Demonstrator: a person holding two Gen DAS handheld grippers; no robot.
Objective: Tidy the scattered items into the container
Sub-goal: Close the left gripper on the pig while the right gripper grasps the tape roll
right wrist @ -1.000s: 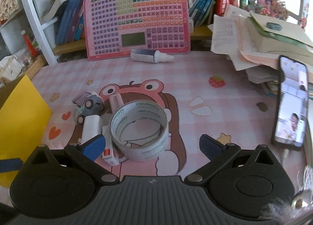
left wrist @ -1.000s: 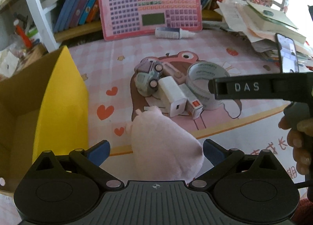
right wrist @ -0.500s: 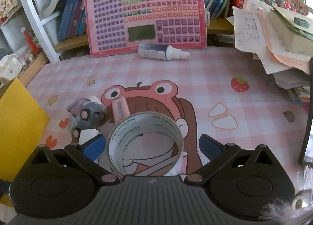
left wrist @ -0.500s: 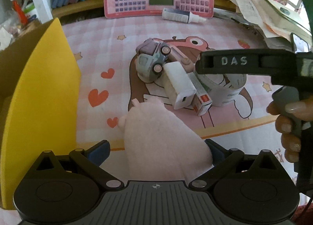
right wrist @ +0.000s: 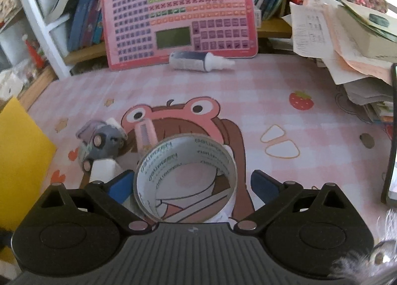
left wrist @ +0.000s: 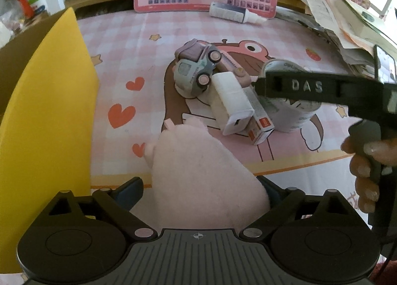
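Note:
A pink plush toy [left wrist: 198, 175] lies between the open jaws of my left gripper [left wrist: 201, 188]. A yellow cardboard box [left wrist: 44, 116] stands open to its left. A toy car [left wrist: 196, 69], a white charger [left wrist: 232, 101] and a small red-and-white box [left wrist: 260, 121] lie in a pile beyond the plush. A roll of clear tape [right wrist: 183, 175] stands on the mat between the open fingers of my right gripper [right wrist: 192, 185]; the roll also shows in the left wrist view [left wrist: 290, 113], partly behind the right gripper's arm.
A pink toy keyboard [right wrist: 178, 14] leans against a bookshelf at the back, with a glue bottle [right wrist: 198, 61] lying before it. A stack of papers [right wrist: 347, 44] and a phone [right wrist: 392, 136] lie at the right. The pink mat [right wrist: 273, 91] covers the table.
Both grippers have moved forward. The plush now sits deeper between the left jaws, and the tape roll has come between the right jaws. Both stay open.

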